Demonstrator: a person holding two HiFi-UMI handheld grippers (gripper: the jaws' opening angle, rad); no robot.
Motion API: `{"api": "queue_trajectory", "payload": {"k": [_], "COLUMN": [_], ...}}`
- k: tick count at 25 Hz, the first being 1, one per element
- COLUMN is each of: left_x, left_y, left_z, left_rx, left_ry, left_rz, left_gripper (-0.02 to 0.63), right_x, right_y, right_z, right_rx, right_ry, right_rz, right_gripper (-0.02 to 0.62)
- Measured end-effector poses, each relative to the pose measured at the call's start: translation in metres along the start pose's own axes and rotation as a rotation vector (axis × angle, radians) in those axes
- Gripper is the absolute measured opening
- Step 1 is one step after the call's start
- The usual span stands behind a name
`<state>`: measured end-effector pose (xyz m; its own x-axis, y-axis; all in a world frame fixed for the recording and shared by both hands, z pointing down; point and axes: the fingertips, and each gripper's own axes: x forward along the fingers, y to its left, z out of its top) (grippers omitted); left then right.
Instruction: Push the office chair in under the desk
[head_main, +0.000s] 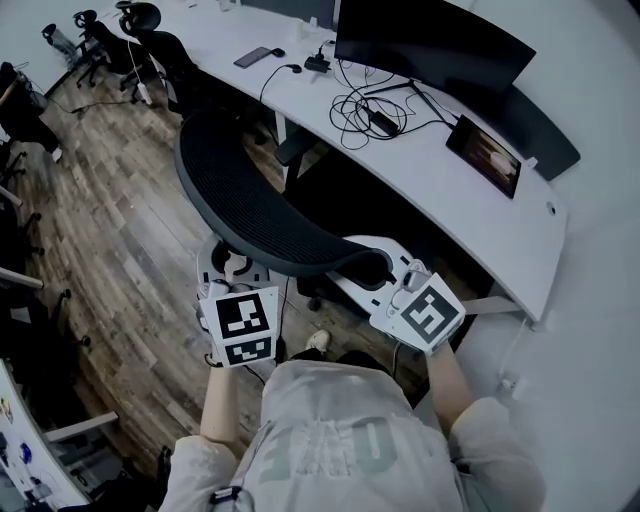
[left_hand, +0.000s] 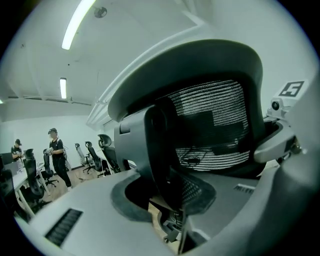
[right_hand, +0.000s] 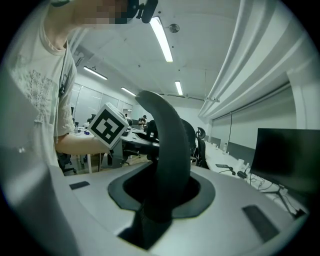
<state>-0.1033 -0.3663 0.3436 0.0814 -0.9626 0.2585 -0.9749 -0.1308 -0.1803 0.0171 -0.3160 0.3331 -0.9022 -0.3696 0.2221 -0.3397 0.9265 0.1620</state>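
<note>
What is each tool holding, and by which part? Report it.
The left tool and the right tool each clamp the office chair by the rim of its backrest, at separate spots.

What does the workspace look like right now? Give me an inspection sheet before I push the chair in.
Surface: white desk, long and curved.
Job's things: office chair faces the desk, its backrest short of the desk edge.
Clutter: monitor, tablet and phone on the desk.
Grippers: left gripper and right gripper, fingers shut on the backrest's top rim, one at each end.
Cables: tangle of cables on the desk below the monitor.
Surroundings: wood floor, more chairs along the desk, people standing further off.
</note>
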Motion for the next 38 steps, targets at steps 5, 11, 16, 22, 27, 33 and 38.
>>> {"api": "queue_trajectory", "payload": {"k": [5,11,16,22,27,33,38], "left_x": [0.017,0.029,0.029,0.034,0.025,0.021,0.026], "left_y": [-0.021,-0.047,-0.069,-0.086,-0.091,-0.095,-0.094], "left_z": [0.008,0.019,0.023,0.028,0.025,0.025,0.026], "left_rx": [0.008,-0.016,-0.053,-0.075,-0.088,-0.088,-0.081], "left_ry": [0.01,0.019,0.044,0.056,0.06,0.067,0.075], "left_rz": [-0.012,0.046,0.109,0.15,0.151,0.15,0.152], "left_gripper": [0.11,0.11,0.104,0.1,0.097,0.097,0.097], "right_x": [-0.014,-0.038,-0.059,-0.074,-0.084,-0.084,-0.083], "right_y": [-0.024,-0.048,-0.063,-0.075,-0.066,-0.067,-0.071], "right_z": [-0.008,-0.015,-0.022,-0.021,-0.035,-0.011,-0.016], "right_rx": [-0.023,-0.033,-0.043,-0.02,-0.06,0.06,0.059], "right_ry": [0.01,-0.001,0.017,-0.029,0.078,-0.072,-0.048], "right_rz": [0.02,0.052,0.105,0.114,0.154,0.113,0.124], "right_gripper": [0.117,0.117,0.117,0.117,0.114,0.107,0.106]}}
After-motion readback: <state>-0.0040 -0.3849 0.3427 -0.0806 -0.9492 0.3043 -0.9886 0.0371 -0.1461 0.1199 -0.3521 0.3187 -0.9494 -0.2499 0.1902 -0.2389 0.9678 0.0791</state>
